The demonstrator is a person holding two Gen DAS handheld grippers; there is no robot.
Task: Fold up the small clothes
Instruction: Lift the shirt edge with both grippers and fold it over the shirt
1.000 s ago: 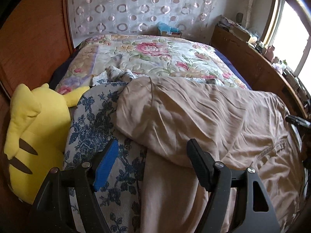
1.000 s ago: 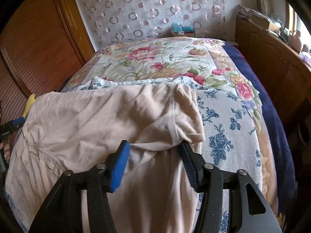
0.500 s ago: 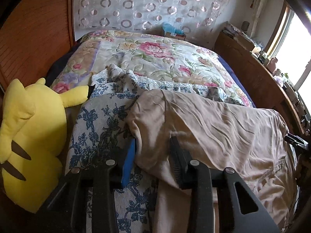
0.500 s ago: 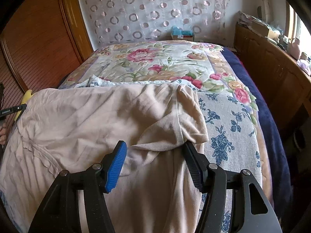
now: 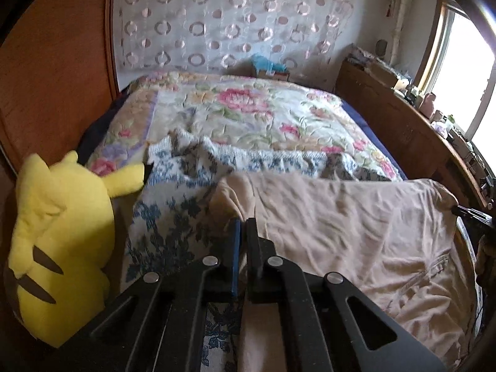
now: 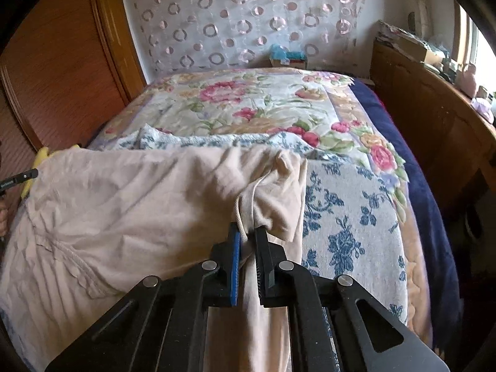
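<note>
Now, left gripper (image 5: 244, 226): jaws had just been closing and stood pinched together on the left corner of the beige garment (image 5: 356, 232), a fold of cloth caught between the pads.
Right gripper (image 6: 248, 232): jaws had just been closing and were clamped narrow on the right corner of the same garment (image 6: 139, 204), with a bunched hem and a pale seam squeezed between the blue pad and the black one.
Garment: stretched crosswise between the two grippers, its far edge folded over, its near part hanging toward the cameras; wrinkled, with a gathered seam low on one side.
Under the garment: a blue-flowered white towel (image 6: 341, 217), showing on both sides of it and beyond its far edge.
Bed: a quilt (image 5: 248, 114) with pink flowers lay past the towel, reaching the dotted curtain (image 5: 232, 21).
Left of the towel: a yellow plush toy (image 5: 62, 241) sat against the wooden panel, one arm touching the towel's edge.
Right side: a wooden cabinet (image 6: 434, 117) ran along the bed.
</note>
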